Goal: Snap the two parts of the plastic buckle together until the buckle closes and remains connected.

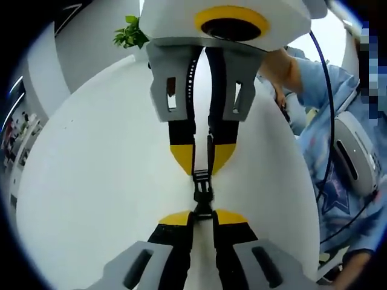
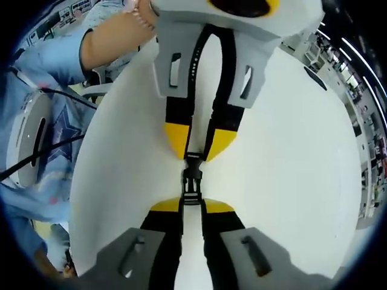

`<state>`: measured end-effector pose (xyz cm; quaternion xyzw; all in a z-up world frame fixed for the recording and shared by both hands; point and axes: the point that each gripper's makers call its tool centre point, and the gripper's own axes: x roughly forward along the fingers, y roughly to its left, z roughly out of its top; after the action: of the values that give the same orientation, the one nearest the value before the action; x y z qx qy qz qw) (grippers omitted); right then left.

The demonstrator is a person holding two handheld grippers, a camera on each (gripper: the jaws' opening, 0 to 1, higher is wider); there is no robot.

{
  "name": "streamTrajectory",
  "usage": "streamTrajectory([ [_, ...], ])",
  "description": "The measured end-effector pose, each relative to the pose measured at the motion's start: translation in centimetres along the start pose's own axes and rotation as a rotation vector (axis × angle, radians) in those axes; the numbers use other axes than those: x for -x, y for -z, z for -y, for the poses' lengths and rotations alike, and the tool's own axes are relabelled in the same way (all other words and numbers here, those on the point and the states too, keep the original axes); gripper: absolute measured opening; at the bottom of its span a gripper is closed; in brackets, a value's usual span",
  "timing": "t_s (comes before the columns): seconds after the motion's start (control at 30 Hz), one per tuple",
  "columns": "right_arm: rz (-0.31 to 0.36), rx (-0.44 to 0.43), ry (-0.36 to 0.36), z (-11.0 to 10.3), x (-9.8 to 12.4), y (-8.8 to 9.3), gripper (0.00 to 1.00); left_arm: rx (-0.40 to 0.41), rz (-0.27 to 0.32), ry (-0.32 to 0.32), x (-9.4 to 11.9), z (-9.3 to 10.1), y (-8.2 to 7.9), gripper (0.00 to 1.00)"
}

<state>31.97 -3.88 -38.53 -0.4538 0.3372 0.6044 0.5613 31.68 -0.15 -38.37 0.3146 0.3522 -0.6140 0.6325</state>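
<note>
The left gripper [image 1: 203, 212] rises from the near edge of its view, its yellow-tipped jaws pressed onto one end of the black buckle [image 1: 203, 192]. The right gripper [image 1: 202, 171] faces it from the far side, pinching the other end. In the right gripper view the right gripper [image 2: 191, 203] and left gripper [image 2: 193, 158] meet likewise on the buckle [image 2: 191, 180]. The buckle hangs between them above the white table [image 1: 91, 199]. Its two parts sit together in line; whether they are latched I cannot tell. A person in a blue sleeve [image 1: 314, 84] stands to the right.
</note>
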Motion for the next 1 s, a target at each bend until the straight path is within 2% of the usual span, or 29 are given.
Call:
streamTrajectory([
  [0.3, 0.004, -0.025, 0.007, 0.06, -0.12, -0.17, 0.1, 0.018, 0.001, 0.0, -0.09, 0.16, 0.05, 0.11],
  [0.47, -0.004, -0.069, 0.026, 0.18, -0.16, -0.23, 0.1, 0.031, 0.001, -0.016, -0.08, 0.04, 0.05, 0.1],
  [0.57, 0.008, -0.07, 0.038, 0.28, -0.35, -0.64, 0.09, 0.03, 0.002, -0.023, -0.16, -0.07, -0.02, 0.1],
  [0.8, -0.019, -0.065, 0.046, 0.49, -0.33, -0.76, 0.09, 0.026, 0.007, -0.017, 0.04, -0.59, 0.25, 0.09],
  [1.0, -0.014, -0.082, 0.048, 0.91, -0.21, -0.84, 0.08, 0.023, 0.001, -0.017, 0.1, -0.66, 0.22, 0.09],
])
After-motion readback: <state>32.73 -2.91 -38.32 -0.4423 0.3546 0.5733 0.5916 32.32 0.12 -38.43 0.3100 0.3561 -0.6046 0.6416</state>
